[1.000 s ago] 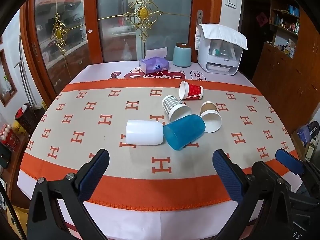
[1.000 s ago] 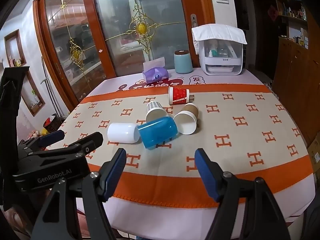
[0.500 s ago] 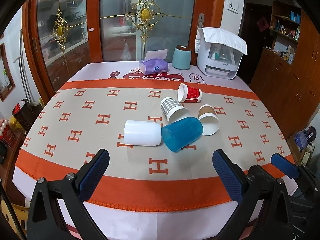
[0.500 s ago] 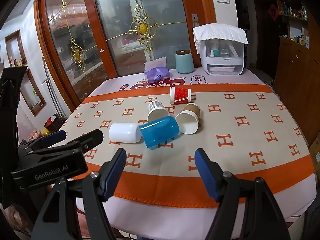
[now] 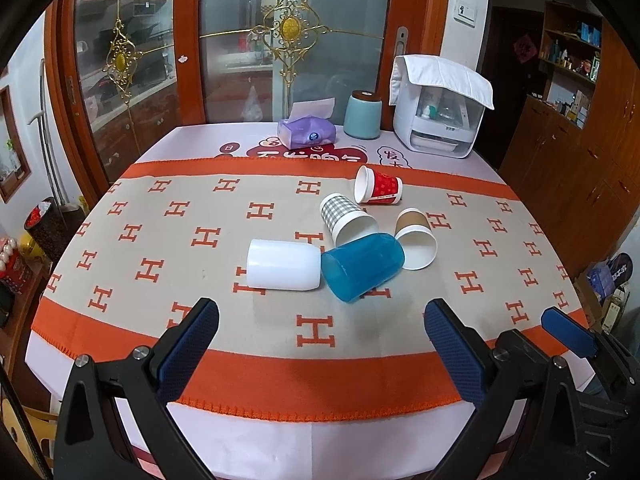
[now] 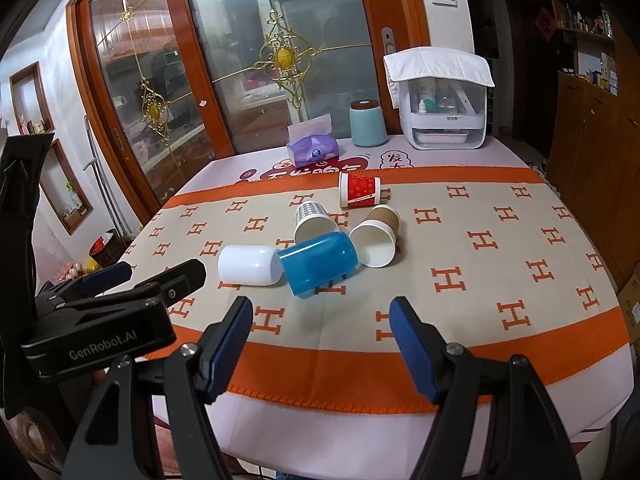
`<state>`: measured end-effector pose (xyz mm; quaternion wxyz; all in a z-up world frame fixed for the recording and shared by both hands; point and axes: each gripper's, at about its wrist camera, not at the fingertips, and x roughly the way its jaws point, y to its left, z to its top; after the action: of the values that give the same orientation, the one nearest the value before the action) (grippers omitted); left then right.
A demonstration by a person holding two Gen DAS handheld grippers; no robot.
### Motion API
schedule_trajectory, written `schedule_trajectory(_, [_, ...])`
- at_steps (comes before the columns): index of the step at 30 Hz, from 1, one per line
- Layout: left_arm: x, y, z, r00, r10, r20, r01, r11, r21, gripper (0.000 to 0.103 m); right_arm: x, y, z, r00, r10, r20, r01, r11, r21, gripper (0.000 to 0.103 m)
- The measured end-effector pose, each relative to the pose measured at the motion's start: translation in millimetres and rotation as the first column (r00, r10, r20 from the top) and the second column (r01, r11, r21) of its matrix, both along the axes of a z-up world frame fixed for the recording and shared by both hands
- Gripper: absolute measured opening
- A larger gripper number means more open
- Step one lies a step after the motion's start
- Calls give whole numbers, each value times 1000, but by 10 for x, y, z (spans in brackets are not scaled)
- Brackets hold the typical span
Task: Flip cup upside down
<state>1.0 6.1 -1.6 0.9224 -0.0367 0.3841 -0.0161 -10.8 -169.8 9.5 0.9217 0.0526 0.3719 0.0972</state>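
Several cups lie on their sides on the patterned tablecloth (image 5: 160, 248): a white cup (image 5: 282, 265) (image 6: 250, 265), a blue translucent cup (image 5: 362, 266) (image 6: 318, 266), a checked paper cup (image 5: 346, 219) (image 6: 314, 222), a brown paper cup (image 5: 416, 238) (image 6: 376, 238) and a red paper cup (image 5: 378, 190) (image 6: 359, 195). My left gripper (image 5: 320, 344) is open and empty above the table's near edge. My right gripper (image 6: 322, 344) is open and empty, also short of the cups.
At the table's far end stand a purple tissue pack (image 5: 306, 132), a teal canister (image 5: 363, 114) and a white appliance under a cloth (image 5: 438, 106). Glass doors stand behind the table, wooden cabinets to the right. The left gripper's body (image 6: 104, 316) shows at the right wrist view's left.
Both grippers have drawn back and risen slightly, so the table looks a little farther away. The cups have not moved. Both jaws stay open.
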Motion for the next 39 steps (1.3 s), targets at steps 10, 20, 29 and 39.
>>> schedule_trajectory(10, [-4,18,-10,1000,14,1,-14,1000,0,102,-26,-17,-5,1000,-11,-4,11,1000,-9,71])
schedule_trajectory(20, [23,-25,8,1000,-3,24,2,1000,20,102,11,-37,39,999,-41,-6,41,999,-7,71])
schedule_trajectory(29, [24,-59,30,999,-23,42,21,999,43,102,29,-65,54,999,-52,-2,52,999,-4,71])
schedule_trajectory(39, [91,-99,36,998,-63,29,62,996,62,102,40,-98,41,998,-60,-5,60,998,-2,71])
